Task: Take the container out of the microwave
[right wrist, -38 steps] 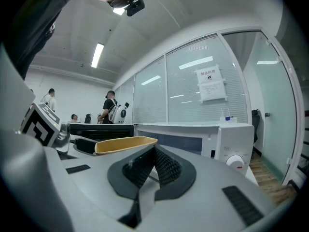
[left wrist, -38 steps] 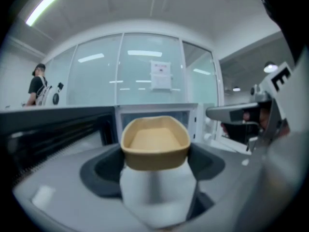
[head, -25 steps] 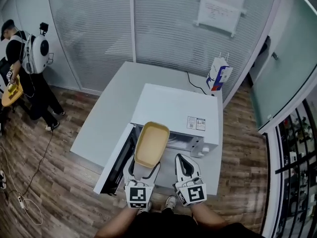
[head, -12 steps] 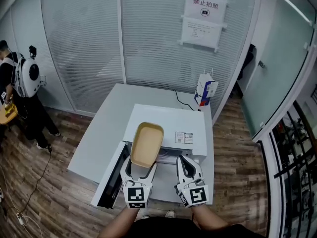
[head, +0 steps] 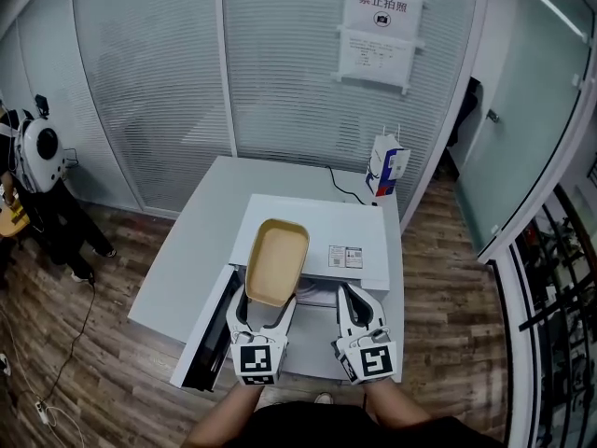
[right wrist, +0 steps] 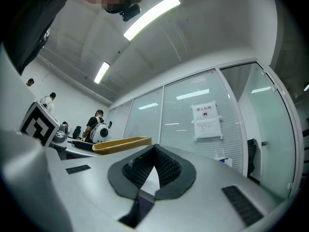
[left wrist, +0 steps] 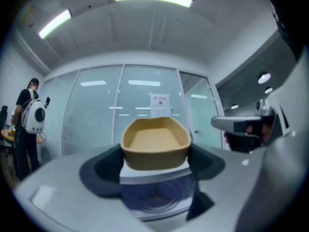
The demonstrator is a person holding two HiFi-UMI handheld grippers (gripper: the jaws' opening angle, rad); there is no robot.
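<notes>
The yellow-tan oblong container [head: 276,261] is empty and hangs above the front edge of the white microwave [head: 350,224]. My left gripper [head: 266,312] is shut on its near end, one jaw on each side. In the left gripper view the container [left wrist: 155,141] fills the space between the pads, level and upright. My right gripper [head: 353,297] is beside it on the right, shut with nothing in it. In the right gripper view its pads [right wrist: 166,166] meet at the tips, and the container's rim [right wrist: 123,143] shows at the left.
The microwave's door [head: 207,332] hangs open at the left of its cavity. The microwave stands on a white table [head: 196,245]. A blue-and-white carton [head: 388,168] is at the table's far right corner. Glass walls with blinds stand behind. A person with a white backpack [head: 39,152] stands at far left.
Both grippers have risen together. The container has come up from the microwave's mouth to above its top front edge. The person at left has moved toward the picture's edge.
</notes>
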